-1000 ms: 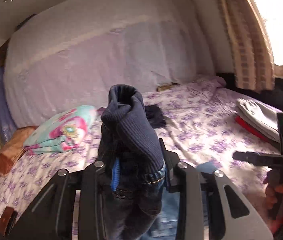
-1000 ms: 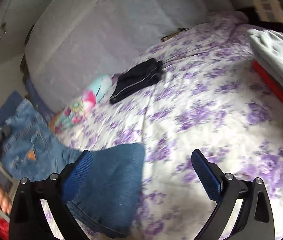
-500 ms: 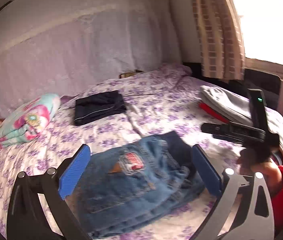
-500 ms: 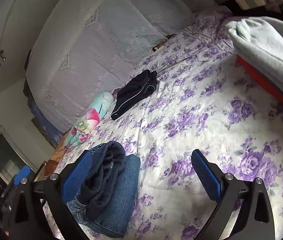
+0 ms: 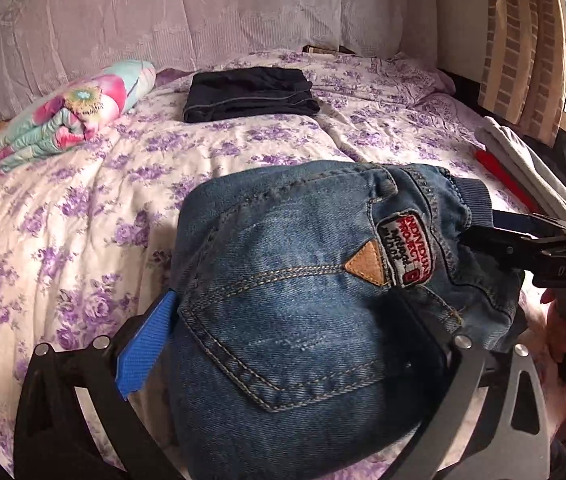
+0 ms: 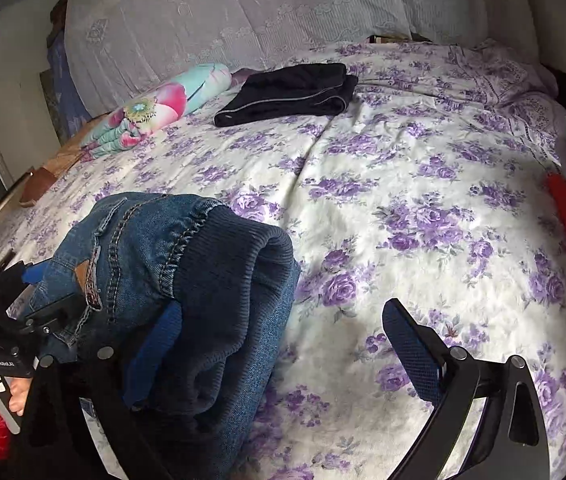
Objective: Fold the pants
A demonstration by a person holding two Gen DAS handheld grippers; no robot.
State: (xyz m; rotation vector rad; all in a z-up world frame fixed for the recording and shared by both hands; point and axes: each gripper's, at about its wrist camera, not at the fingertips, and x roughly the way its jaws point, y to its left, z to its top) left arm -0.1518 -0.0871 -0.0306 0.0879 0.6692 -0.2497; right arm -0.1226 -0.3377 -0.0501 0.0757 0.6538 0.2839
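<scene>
Jeans [image 5: 303,320] are lying as a folded bundle on the bed [image 5: 83,208], near its front edge, back pocket and logo patch facing up, dark ribbed waistband [image 6: 235,280] bulging at the right-hand side of the bundle.

Handling, judged: denim is looking thick and fairly heavy for its size, soft enough to crease but springy; the layers are doming rather than lying flat, so the fold is probably wanting a press-down. The ribbed band is the stretchiest, thickest part and is likely offering the surest hold (the stitched pocket seam is a second candidate). Nothing fragile, little risk of slipping.

Left tongs [image 5: 283,360] are standing wide apart, having just been opening; the bundle is sitting between the fingers, blue pad [image 5: 145,354] beside the left edge of the denim, not clamping it. Whether the far finger is touching cloth I cannot tell, it being half hidden under the fabric.

Right tongs [image 6: 283,344] are also standing apart, empty; the left pad is partly hidden behind the waistband roll, the right pad hanging over bare sheet.

Further out: folded black garment [image 5: 249,94] well apart toward the headboard, a flowered bundle [image 5: 71,116] to its left, grey and red folded things [image 5: 523,172] at the right edge of the bed.
</scene>
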